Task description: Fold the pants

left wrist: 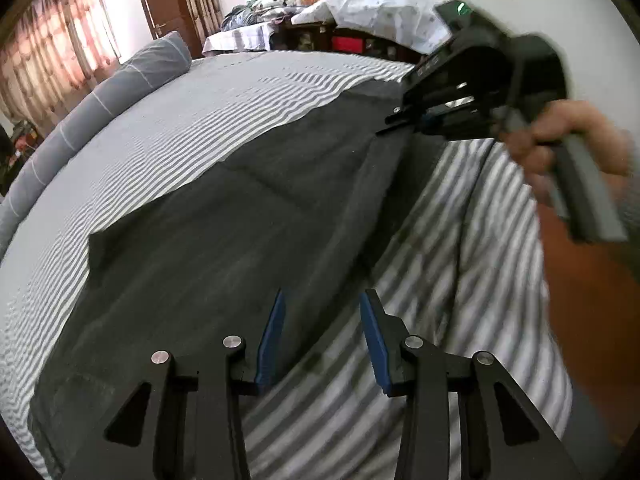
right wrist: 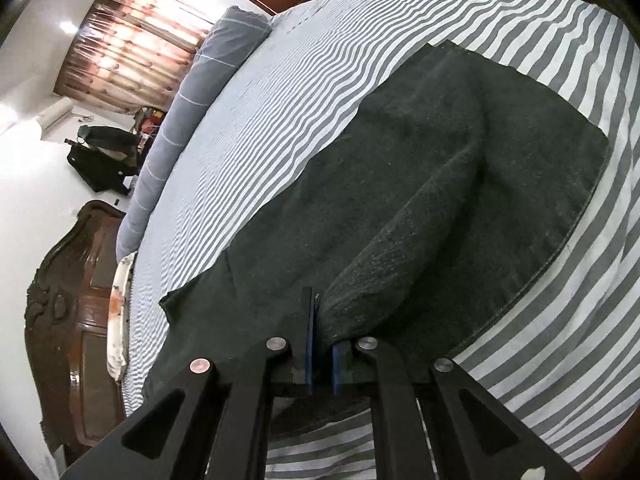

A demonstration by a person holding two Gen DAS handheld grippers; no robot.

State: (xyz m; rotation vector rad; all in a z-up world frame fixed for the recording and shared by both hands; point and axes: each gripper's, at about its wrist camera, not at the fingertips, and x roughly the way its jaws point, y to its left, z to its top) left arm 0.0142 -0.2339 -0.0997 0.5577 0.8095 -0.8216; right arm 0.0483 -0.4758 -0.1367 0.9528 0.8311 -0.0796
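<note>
Dark grey pants lie spread on a grey-and-white striped bedsheet. My left gripper is open and empty, hovering over the pants' near edge. My right gripper shows in the left wrist view at the upper right, held by a hand, shut on the far edge of the pants. In the right wrist view the right gripper pinches a raised fold of the pants, which bulge up from the sheet.
A grey bolster pillow lies along the bed's far left side. A dark wooden headboard stands at the left of the right wrist view. Cluttered furniture with a covered heap sits behind the bed.
</note>
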